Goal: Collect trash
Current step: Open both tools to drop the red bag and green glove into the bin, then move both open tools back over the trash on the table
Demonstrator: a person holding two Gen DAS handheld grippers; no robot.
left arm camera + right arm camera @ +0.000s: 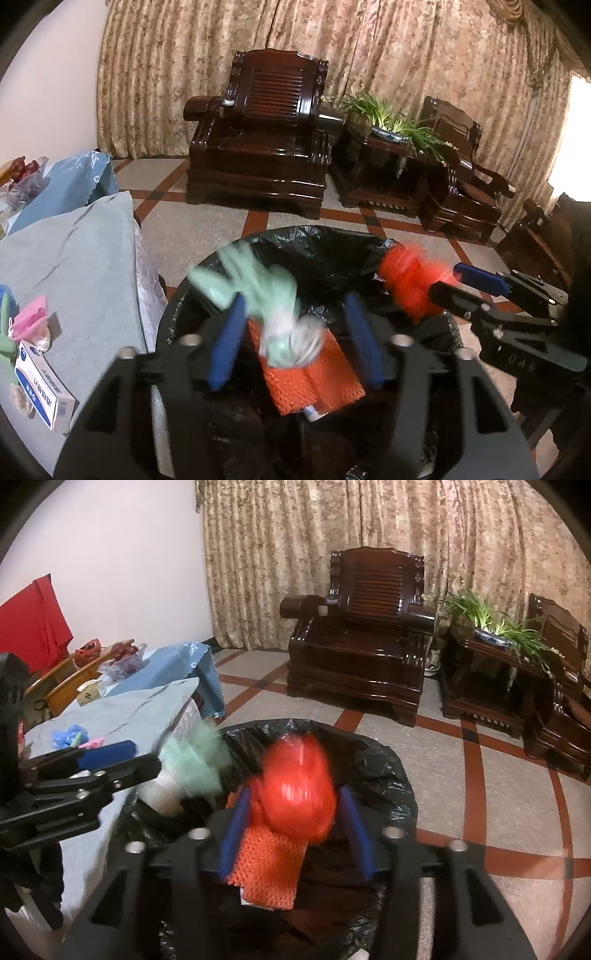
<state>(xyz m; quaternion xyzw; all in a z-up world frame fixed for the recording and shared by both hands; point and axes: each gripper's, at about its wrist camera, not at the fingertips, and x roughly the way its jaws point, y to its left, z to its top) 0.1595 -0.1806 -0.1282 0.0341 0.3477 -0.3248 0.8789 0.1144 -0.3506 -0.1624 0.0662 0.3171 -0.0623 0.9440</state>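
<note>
Both grippers hover over a bin lined with a black bag (332, 251), also in the right wrist view (384, 760). My left gripper (295, 310) is open; a blurred pale green plastic bag (258, 291) sits between its blue fingers, falling loose. My right gripper (293, 801) is open too, with a blurred red mesh bag (295, 794) between its fingers; it shows in the left wrist view (410, 280) as well. An orange foam net (306, 380) lies inside the bin, also in the right wrist view (269, 867).
A table with grey-blue cloth (74, 258) stands left of the bin, holding a small box (40, 391), pink wrapper (31, 321) and blue scraps (68, 736). Dark wooden armchairs (266, 144) and a plant stand (388, 147) stand behind on tiled floor.
</note>
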